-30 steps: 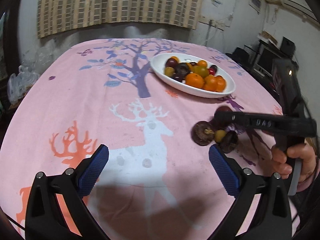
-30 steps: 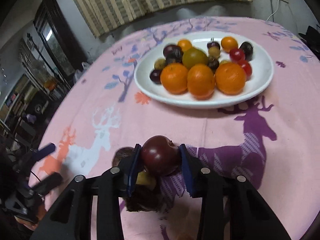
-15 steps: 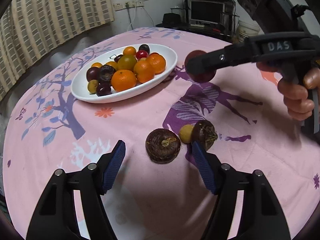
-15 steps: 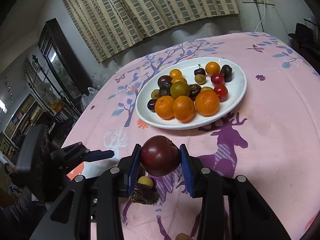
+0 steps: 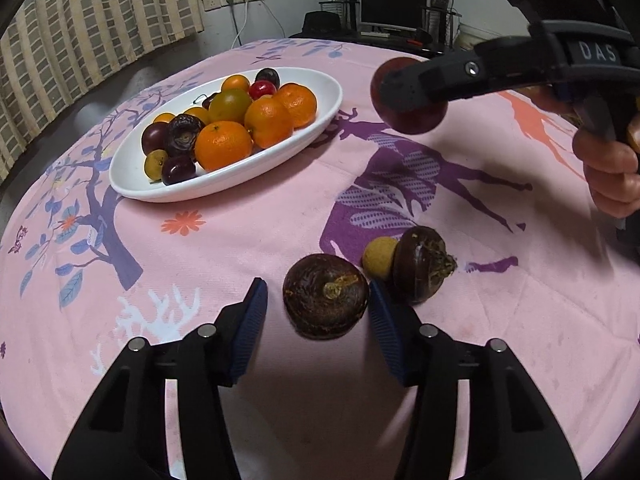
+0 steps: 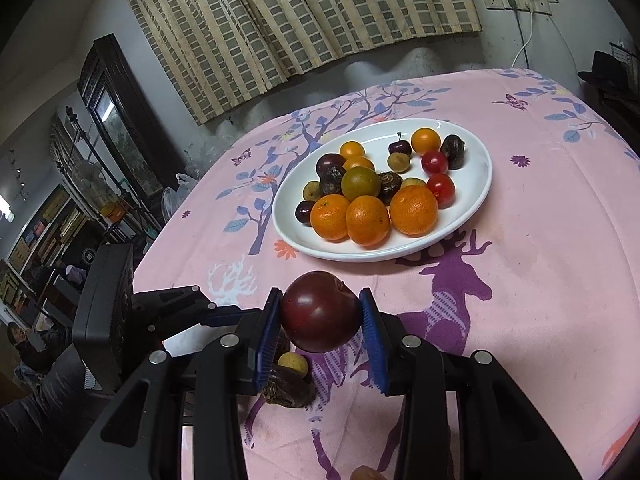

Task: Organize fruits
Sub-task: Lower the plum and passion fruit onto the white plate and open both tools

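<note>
Where patterned curtains hang, a pink tablecloth covers the table.

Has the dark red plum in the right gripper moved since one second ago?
Yes. Clamped in the right gripper, the dark red plum went up, away from the brown fruit on the tablecloth; the white plate looks farther off.

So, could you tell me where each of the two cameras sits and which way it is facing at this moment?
Left wrist: rides the left gripper, angled down at a dark brown fruit between its closing fingers on the pink tablecloth; the person's right hand shows.
Right wrist: rides the right gripper, shut on a plum, facing the white plate and curtain.
Shared: plate, plum, small yellow fruit; each view shows the other gripper.
</note>
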Motion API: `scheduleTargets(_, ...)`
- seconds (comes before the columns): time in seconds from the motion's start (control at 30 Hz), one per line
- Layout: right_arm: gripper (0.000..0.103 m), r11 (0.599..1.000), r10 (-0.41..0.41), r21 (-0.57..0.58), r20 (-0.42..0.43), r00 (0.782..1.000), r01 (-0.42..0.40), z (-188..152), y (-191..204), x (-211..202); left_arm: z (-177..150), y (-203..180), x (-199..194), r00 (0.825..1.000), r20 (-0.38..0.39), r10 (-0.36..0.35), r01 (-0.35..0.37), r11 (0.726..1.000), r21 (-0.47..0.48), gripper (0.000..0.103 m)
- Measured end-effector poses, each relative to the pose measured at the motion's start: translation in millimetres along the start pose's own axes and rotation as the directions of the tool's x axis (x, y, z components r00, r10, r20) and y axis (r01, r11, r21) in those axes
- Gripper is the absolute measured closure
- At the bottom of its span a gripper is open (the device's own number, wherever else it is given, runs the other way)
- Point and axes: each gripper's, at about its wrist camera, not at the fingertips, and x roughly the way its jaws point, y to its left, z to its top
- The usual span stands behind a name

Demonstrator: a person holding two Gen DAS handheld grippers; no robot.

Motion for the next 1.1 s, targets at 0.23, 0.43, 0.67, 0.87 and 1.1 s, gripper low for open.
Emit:
scheduleTargets(0.23, 0.064, 1.0, -0.008, 0.007, 0.007, 1.0, 0.008, 0, -1, -1, -12, -4, -12, 1.0, -0.011, 0.026, -0.027, 0.993, -0.111, 0.063)
scheduleTargets(0.43, 0.064, 0.999, 0.046, 0.015, 0.024, 0.999, -0.046, -6, 8, -14, -14, -2, -65, 0.996, 0.073, 0.047, -0.027, 0.965, -0.261, 0.063)
scheduleTargets(0.67, 0.063, 0.999, 0.046, -0.021, 0.22, 0.974, -0.042, 47, 9, -45, 69, 44, -114, 0.974, 0.212, 0.084, 0.002, 0.927, -0.375, 0.062)
scheduleTargets(0.87, 0.064, 0.995, -0.08, -0.041, 0.224, 0.971, 0.092, 85, -29, 21, 125, 107, -14, 0.978, 0.097, 0.187, -0.118, 0.866, -0.486, 0.063)
scheduleTargets(1.1, 0.061, 0.995, -0.072, -0.052, 0.161, 0.984, 0.081, 91, -47, 58, 121, 137, 50, 0.983, -0.001, 0.182, -0.15, 0.807, -0.571, 0.06)
